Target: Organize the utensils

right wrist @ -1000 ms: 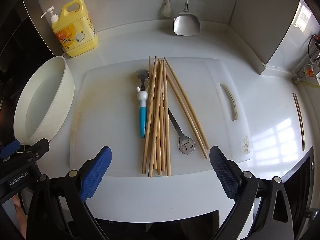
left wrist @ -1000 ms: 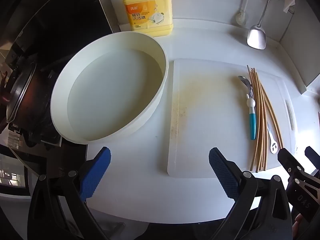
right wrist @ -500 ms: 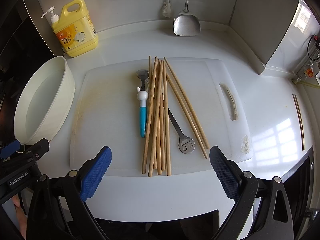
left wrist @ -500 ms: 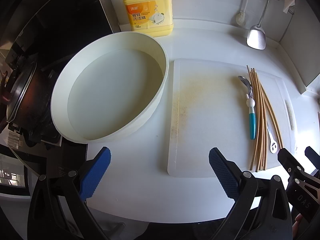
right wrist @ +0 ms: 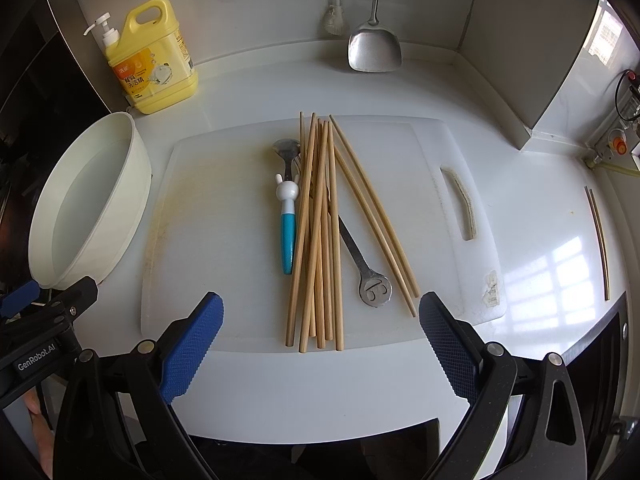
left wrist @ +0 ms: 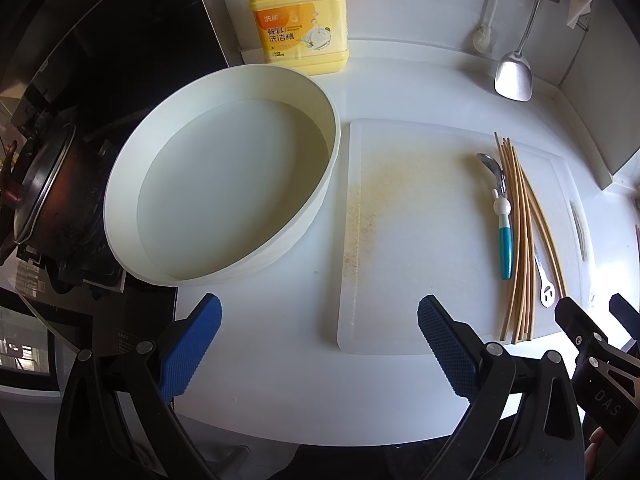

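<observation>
Nothing looks sorted yet, so the task appears to stand at its very start. In the right wrist view the chopsticks (right wrist: pixel 316 232) lie in a loose bundle at the centre of the frame on the white cutting board (right wrist: pixel 224 240), a few of them fanning off toward the lower right. The blue-handled spoon (right wrist: pixel 287 216) lies just beside the bundle on its left, and the metal utensil (right wrist: pixel 362 264) lies partly under the sticks, its round end showing at lower right of the bundle. The white basin (left wrist: pixel 224 184), at centre left of the left wrist view, holds none of the utensils. A further pair of chopsticks (right wrist: pixel 598 240) lies well apart at the right edge. The left gripper (left wrist: pixel 320 346) and the right gripper (right wrist: pixel 320 344) both stand wide apart, holding nothing, hovering at the near edge of the counter. All picking and grouping seems left to do.
</observation>
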